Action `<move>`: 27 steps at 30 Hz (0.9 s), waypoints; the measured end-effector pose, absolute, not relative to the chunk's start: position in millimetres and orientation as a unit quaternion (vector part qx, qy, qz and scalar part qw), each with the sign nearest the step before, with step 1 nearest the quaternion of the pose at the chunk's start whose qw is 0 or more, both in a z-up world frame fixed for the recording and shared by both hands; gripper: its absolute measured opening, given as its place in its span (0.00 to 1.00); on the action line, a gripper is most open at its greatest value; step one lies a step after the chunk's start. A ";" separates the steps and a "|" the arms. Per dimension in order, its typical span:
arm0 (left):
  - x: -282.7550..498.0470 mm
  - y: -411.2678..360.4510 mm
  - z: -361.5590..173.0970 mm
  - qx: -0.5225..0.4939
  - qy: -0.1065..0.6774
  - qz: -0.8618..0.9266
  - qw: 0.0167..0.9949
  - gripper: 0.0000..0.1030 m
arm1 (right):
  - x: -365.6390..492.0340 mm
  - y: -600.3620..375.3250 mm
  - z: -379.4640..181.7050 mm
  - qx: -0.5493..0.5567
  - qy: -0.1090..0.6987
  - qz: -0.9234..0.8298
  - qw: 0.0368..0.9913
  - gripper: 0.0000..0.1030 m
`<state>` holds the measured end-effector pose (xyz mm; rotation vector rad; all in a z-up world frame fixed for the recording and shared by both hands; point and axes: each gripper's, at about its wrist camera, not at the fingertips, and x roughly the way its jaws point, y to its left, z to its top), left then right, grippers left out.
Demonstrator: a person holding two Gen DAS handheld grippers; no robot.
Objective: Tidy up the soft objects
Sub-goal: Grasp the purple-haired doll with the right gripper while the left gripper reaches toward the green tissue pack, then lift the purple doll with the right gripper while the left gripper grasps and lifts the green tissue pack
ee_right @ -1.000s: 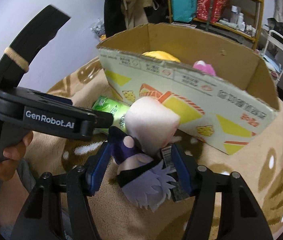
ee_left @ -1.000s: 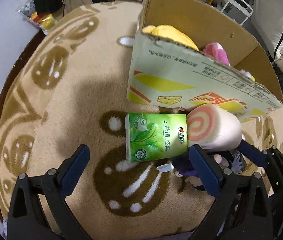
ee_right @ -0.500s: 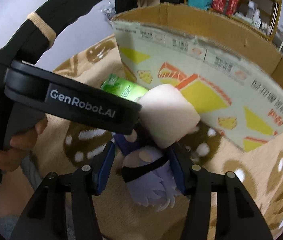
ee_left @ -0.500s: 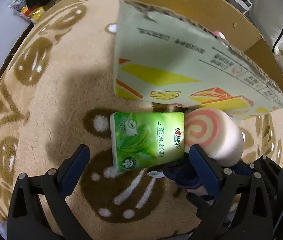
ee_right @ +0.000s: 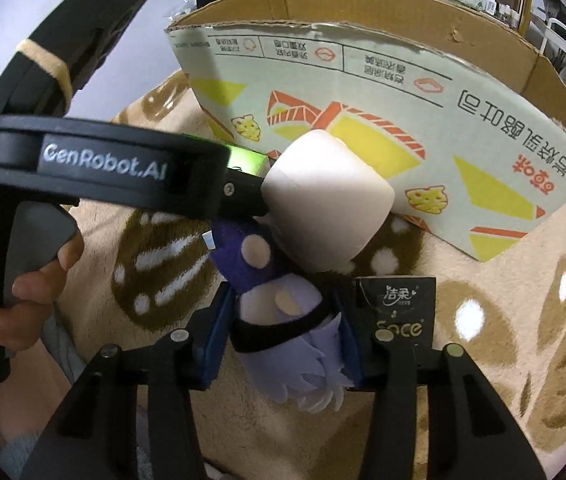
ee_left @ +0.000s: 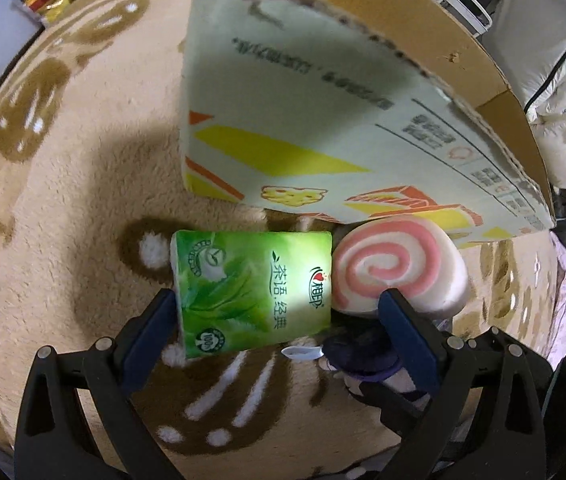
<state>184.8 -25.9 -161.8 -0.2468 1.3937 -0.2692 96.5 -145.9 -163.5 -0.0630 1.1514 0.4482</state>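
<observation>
A green tissue pack (ee_left: 255, 288) lies on the beige rug in front of a cardboard box (ee_left: 323, 120). My left gripper (ee_left: 279, 320) is open, its fingers on either side of the pack's near end. A pink-swirl roll plush (ee_left: 395, 268) lies right of the pack against the box; it shows in the right wrist view (ee_right: 331, 200). My right gripper (ee_right: 283, 340) is shut on a purple plush doll (ee_right: 279, 308) lying below the roll. The doll also shows in the left wrist view (ee_left: 359, 356).
A black tissue pack (ee_right: 397, 312) lies right of the doll, beside my right finger. The left gripper's body (ee_right: 103, 168) crosses the right wrist view. The box wall (ee_right: 363, 100) stands close ahead. Snack packets (ee_left: 47, 0) lie at the rug's far left.
My left gripper has moved forward and down so its open fingers now flank the green tissue pack. My right gripper has closed tighter on the purple doll.
</observation>
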 end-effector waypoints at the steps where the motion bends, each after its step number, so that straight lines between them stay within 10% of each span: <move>1: 184.9 -25.9 -164.4 -0.114 0.639 -0.121 0.751 0.96 | 98.3 -146.1 -162.9 -0.029 0.540 0.210 0.815 0.49; 27: 164.3 -18.7 -157.3 -0.102 0.610 -0.073 0.783 0.62 | 72.8 -161.1 -137.9 -0.018 0.515 0.175 0.839 0.48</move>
